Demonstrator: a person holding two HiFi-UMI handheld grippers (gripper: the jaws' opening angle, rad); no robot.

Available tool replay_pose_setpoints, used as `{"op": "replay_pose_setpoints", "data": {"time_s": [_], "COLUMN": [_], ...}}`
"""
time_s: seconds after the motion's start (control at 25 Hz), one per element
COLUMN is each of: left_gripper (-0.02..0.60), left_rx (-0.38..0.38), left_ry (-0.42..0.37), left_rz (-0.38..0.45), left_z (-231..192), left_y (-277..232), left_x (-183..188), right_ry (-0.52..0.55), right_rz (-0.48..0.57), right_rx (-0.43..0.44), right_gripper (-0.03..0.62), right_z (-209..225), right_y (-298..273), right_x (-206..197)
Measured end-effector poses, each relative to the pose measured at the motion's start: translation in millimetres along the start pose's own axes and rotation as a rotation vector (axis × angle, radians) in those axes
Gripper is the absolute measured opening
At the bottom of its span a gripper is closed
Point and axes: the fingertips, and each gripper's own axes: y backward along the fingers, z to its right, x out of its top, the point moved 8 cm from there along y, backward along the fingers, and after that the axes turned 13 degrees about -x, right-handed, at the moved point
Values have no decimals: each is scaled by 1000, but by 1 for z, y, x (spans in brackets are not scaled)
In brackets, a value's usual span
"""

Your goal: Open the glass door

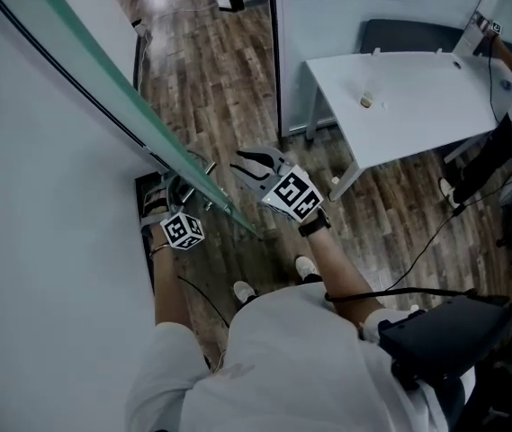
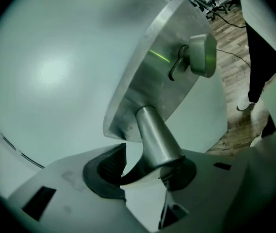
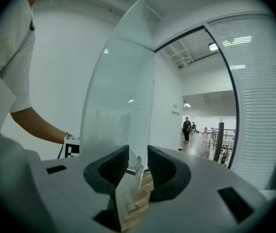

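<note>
Glass door [image 1: 148,120] stands right in front of me, and both my grippers are at its free edge, one on each side. My left gripper [image 2: 145,168] is loose. Its jaws are apart, and the round metal handle [image 2: 156,132] pokes in between them. The handle's end is close to one pad and there is a gap at the other pad, so nothing is squeezed. My right gripper [image 3: 137,171] is loose too. Its jaws are apart with the thin edge of the glass between them, and the pads do not press on it.

The handle grows out of a round metal plate [image 2: 152,76] near the door's edge. A small lock knob [image 2: 198,55] sits higher on that plate. From above, the door's top edge runs slanting over the wooden floor [image 1: 229,70], so I think it is already part way open. A white table [image 1: 417,106] stands well apart.

I think the door is heavy and stiff and will swing slowly. Glass is slippery and can chip at the edge. The handle is the best place to hold, because it is strong and my pads can close around it.
</note>
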Motion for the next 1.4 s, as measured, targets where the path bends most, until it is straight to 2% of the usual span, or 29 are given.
{"op": "replay_pose_setpoints", "data": {"time_s": [0.2, 0.44, 0.6, 0.88, 1.0, 1.12, 1.28, 1.4], "left_gripper": [149, 151, 166, 193, 204, 204, 204, 202], "left_rx": [15, 1, -3, 34, 57, 113, 260, 351], "left_ry": [24, 11, 10, 124, 228, 405, 681, 829], "left_rz": [26, -17, -41, -105, -150, -148, -124, -120], "left_z": [11, 21, 20, 33, 39, 50, 70, 87], "left_y": [8, 26, 38, 67, 88, 116, 166, 202], "left_x": [-24, -54, -72, -117, -139, -163, -203, -228], "right_ry": [166, 422, 529, 707, 771, 811, 770, 713], "right_rz": [-53, -114, -151, -189, -189, -189, -173, -174], "right_rx": [116, 248, 321, 477, 528, 586, 681, 729], "right_gripper": [107, 146, 149, 147, 146, 129, 110, 109], "right_z": [-37, -94, -125, -188, -213, -234, -260, -286], "right_y": [-37, -81, -105, -137, -147, -156, -172, -186], "right_x": [-12, -30, -34, -40, -35, -32, -32, -30]}}
